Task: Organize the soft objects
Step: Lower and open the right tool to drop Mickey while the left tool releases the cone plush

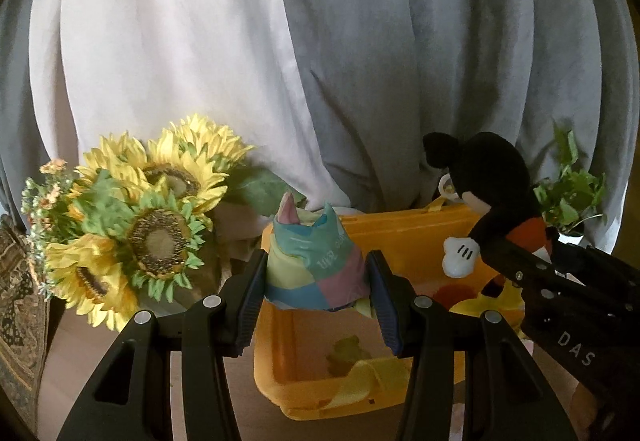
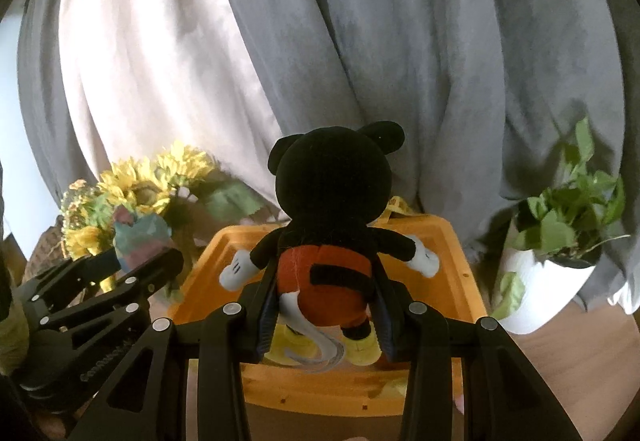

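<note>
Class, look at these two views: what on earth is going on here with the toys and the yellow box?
A person is sorting soft toys with two handheld grippers. The left gripper is shut on a pastel patchwork soft toy, held above the yellow bin. The right gripper is shut on a Mickey Mouse plush, gripped at its red shorts, also over the bin. Something yellow already lies inside. Sunflowers stand to the left, a potted plant to the right.
</note>
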### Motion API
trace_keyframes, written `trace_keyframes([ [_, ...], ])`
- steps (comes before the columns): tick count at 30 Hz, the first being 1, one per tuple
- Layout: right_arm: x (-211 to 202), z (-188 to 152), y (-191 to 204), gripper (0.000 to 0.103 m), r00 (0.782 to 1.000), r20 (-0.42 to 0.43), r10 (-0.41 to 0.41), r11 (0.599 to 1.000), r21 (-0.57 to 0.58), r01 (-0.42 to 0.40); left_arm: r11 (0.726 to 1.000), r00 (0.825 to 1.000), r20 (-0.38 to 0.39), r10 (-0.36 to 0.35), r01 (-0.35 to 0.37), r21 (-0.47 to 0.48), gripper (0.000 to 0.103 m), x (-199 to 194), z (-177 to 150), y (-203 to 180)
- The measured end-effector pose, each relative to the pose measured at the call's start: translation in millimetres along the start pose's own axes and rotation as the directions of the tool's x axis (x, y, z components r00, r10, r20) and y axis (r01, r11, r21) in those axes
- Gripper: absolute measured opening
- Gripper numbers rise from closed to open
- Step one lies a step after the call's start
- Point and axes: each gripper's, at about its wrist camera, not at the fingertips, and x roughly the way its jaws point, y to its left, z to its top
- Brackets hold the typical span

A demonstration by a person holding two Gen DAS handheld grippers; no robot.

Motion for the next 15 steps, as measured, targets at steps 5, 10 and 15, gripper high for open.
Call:
trace_keyframes([
  [5, 24, -4, -6, 0.042, 0.999, -0.041, 0.002, 1.0, 0.014, -0.002, 1.0, 1.0, -0.026, -0.008, 0.008, -0.003, 0.049, 25, -4, 0],
  [10, 45, -12, -10, 0.043, 0.996, -0.093, 0.0, 1.0, 0.023, 0.002, 0.999, 0.998, -0.06, -0.037, 0.037, 0.001, 0.05, 47, -10, -1],
  [15, 59, -20, -20, 0.045, 0.99, -0.14, -0.01, 0.998, 0.053, 0.018, 0.998, 0.995, -0.079, -0.064, 0.066, 0.013, 0.065, 58, -15, -6],
])
